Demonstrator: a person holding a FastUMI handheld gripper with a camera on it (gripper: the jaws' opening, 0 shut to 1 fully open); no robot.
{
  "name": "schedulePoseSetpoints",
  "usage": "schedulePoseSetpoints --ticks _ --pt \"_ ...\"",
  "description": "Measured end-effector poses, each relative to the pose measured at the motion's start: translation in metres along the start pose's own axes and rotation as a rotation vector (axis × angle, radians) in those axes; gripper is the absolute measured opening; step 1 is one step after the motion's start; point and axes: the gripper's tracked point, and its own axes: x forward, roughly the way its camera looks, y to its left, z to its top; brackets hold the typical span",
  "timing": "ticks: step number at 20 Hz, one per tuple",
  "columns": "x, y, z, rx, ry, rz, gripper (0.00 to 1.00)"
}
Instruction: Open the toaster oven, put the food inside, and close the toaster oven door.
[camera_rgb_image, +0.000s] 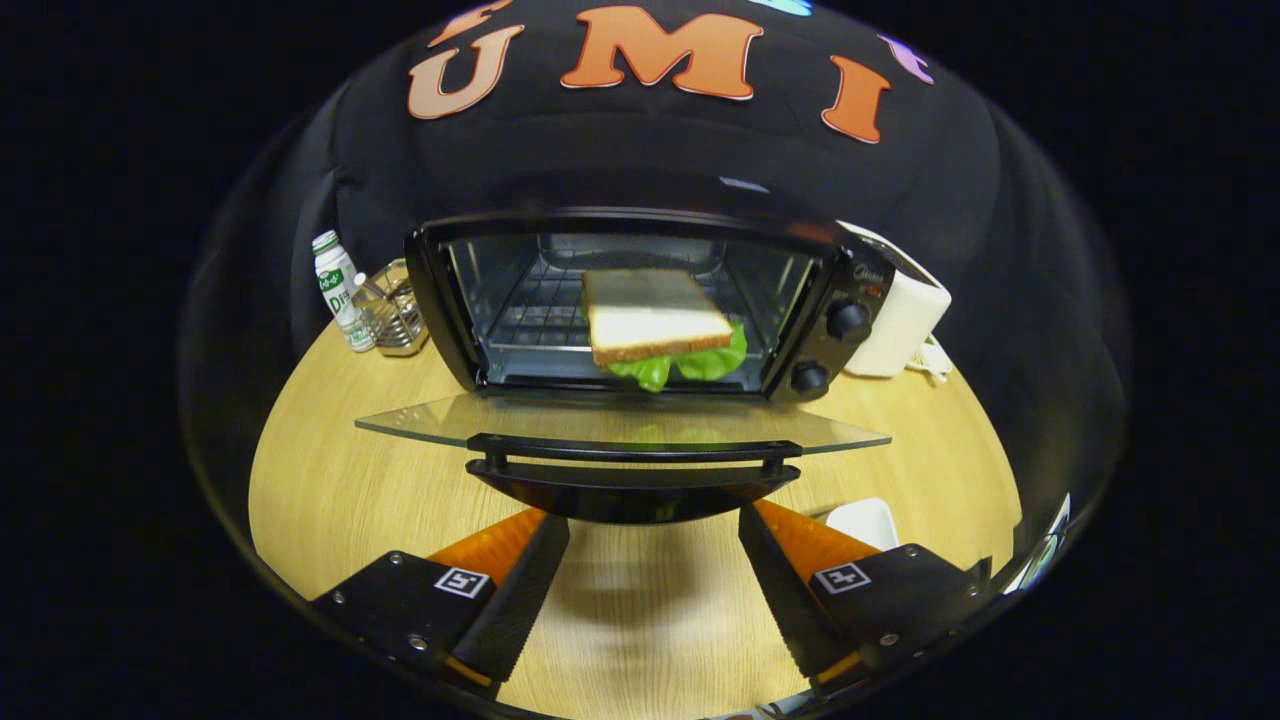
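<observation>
A black toaster oven (640, 300) stands on the wooden table with its glass door (620, 425) folded down flat toward me. On the wire rack inside lies a sandwich (655, 325), white bread with green lettuce sticking out at the front. The door's black handle (633, 462) runs along the door's near edge, just ahead of my fingers. My gripper (655, 525) is open, its fingers spread wide below the handle with nothing between them and apart from the door.
A small white bottle with a green label (340, 290) and a metal wire holder (392, 312) stand left of the oven. A white appliance (905, 315) sits at its right. A white dish (865, 520) lies by my right finger. Bare wooden table (330, 480) spreads on the left.
</observation>
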Motion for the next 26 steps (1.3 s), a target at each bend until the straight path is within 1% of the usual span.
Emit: schedulePoseSetpoints --ticks 4,6,7,9,10,13,15,17,19,22,26 --pt "0.003 -0.002 0.041 0.01 -0.058 -0.007 1.0" --pt "0.012 -0.006 0.055 0.01 -0.073 -0.018 1.0" --pt "0.023 -0.007 0.064 0.014 -0.081 -0.022 1.0" --pt "0.028 -0.009 0.077 0.023 -0.093 -0.025 1.0" --pt "0.027 -0.01 0.082 0.035 -0.098 -0.026 1.0" --pt "0.01 -0.008 0.097 0.075 -0.12 0.011 1.0" --pt "-0.009 -0.013 0.11 0.066 -0.142 0.018 1.0" --pt "-0.034 -0.024 0.135 0.064 -0.188 0.024 1.0" --pt "-0.062 -0.039 0.171 0.071 -0.261 0.023 1.0" --pt "-0.11 -0.07 0.223 0.075 -0.383 0.001 1.0" --pt "-0.177 -0.109 0.269 0.07 -0.525 -0.033 1.0"
